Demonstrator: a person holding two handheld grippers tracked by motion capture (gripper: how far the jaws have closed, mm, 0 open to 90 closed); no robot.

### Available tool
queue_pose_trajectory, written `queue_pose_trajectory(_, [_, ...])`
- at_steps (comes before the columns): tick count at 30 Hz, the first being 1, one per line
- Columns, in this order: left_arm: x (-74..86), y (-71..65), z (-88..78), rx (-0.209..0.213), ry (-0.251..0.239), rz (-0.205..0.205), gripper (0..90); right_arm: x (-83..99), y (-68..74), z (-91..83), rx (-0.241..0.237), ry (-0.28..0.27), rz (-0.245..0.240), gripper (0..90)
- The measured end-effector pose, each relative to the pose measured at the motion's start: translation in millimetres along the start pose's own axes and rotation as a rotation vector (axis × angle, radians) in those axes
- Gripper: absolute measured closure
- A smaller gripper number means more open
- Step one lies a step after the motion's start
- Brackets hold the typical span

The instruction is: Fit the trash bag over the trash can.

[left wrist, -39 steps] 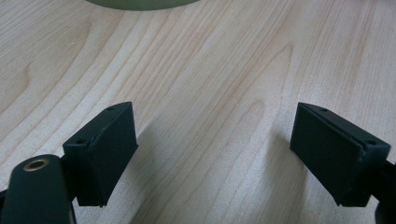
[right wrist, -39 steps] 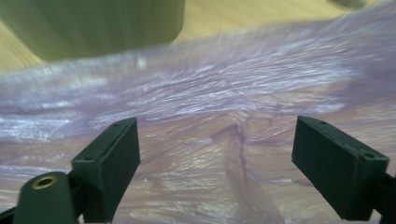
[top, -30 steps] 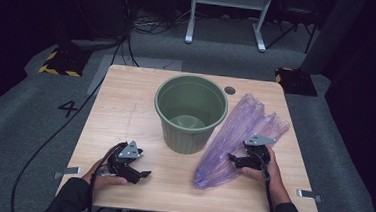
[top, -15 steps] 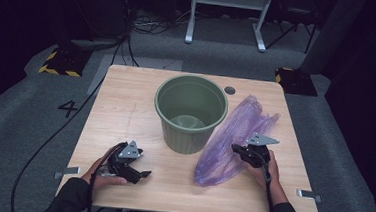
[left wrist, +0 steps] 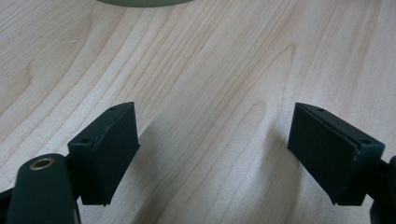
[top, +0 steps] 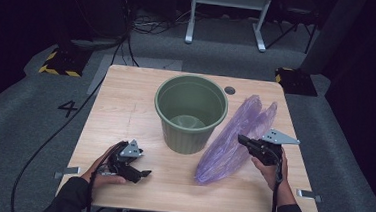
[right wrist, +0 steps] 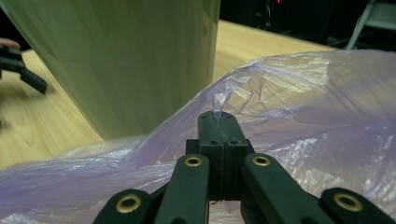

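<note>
Purple thin plastic bag (right wrist: 299, 93) is pinched in your right claw (right wrist: 219, 122), pressed together; your left claw (left wrist: 215, 154) rests spread on the wooden surface (top: 126, 106), green plastic bucket (top: 190, 111) between.

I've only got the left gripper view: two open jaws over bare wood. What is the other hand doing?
Observer: The right gripper is pinched shut on a fold of the purple plastic bag.
Operator: Bag flat on the table?
Observer: Mostly; the pinched fold is raised off the wooden table, right of the green bucket.
Operator: Anything in the bucket?
Observer: High view shows it upright and empty.
</note>
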State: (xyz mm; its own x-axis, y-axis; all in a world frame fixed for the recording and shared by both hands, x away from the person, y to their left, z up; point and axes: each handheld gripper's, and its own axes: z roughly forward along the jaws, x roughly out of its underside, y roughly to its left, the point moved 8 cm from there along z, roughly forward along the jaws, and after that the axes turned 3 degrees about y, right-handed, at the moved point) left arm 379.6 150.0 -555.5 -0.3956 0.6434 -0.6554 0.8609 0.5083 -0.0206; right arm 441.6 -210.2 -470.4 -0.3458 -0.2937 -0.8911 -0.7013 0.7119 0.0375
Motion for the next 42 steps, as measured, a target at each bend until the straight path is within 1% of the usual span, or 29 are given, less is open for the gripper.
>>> queue_pose_trajectory(1, [-2.4,-0.2,-1.9,-0.003,-0.014,0.0,15.8,-3.5,0.8,-2.5,0.006,-0.009,-0.006,90.0])
queue_pose_trajectory(8, [-11.6,2.6,-14.3,-0.031,-0.051,-0.002,16.1,-30.0,4.5,-24.1,0.02,-0.091,-0.016,90.0])
queue_pose_trajectory(9, [-12.6,3.7,-16.9,-0.045,-0.045,0.007,16.1,-32.1,4.6,-26.3,0.02,-0.099,-0.018,90.0])
queue_pose_trajectory(11, [-14.9,5.0,-20.7,-0.061,-0.053,0.017,16.0,-36.7,5.3,-31.1,0.021,-0.116,-0.025,90.0])
queue_pose_trajectory(14, [-17.4,9.5,-26.7,-0.088,-0.063,0.017,16.1,-42.7,5.0,-35.9,0.029,-0.129,-0.024,90.0])
queue_pose_trajectory(17, [-19.6,12.9,-33.0,-0.097,-0.08,0.006,15.9,-50.3,4.3,-39.7,0.031,-0.151,-0.018,90.0])
queue_pose_trajectory(18, [-20.4,13.5,-34.8,-0.1,-0.086,0.005,16.0,-55.7,4.7,-42.2,0.035,-0.163,-0.021,90.0])
queue_pose_trajectory(19, [-22.0,14.1,-37.7,-0.101,-0.093,0.008,16.0,-55.7,4.7,-42.2,0.035,-0.163,-0.021,90.0])
queue_pose_trajectory(25, [-31.1,12.1,-53.0,-0.11,-0.127,0.006,16.1,-79.3,8.8,-51.6,0.029,-0.212,-0.034,90.0])
queue_pose_trajectory(29, [-39.2,8.8,-64.8,-0.118,-0.162,0.011,16.3,-89.8,14.4,-56.1,0.025,-0.219,-0.06,90.0])
queue_pose_trajectory(31, [-43.8,7.1,-70.8,-0.122,-0.183,0.02,16.3,-95.2,16.2,-58.4,0.027,-0.226,-0.071,90.0])
queue_pose_trajectory(36, [-55.3,5.0,-82.4,-0.146,-0.232,0.032,16.5,-109.6,19.6,-62.0,0.025,-0.251,-0.085,90.0])
queue_pose_trajectory(41, [-66.0,2.7,-88.1,-0.139,-0.263,0.046,16.8,-124.0,22.2,-59.6,0.022,-0.259,-0.099,90.0])
queue_pose_trajectory(42, [-67.2,2.1,-88.5,-0.136,-0.265,0.043,16.9,-128.7,23.1,-57.8,0.028,-0.257,-0.11,90.0])
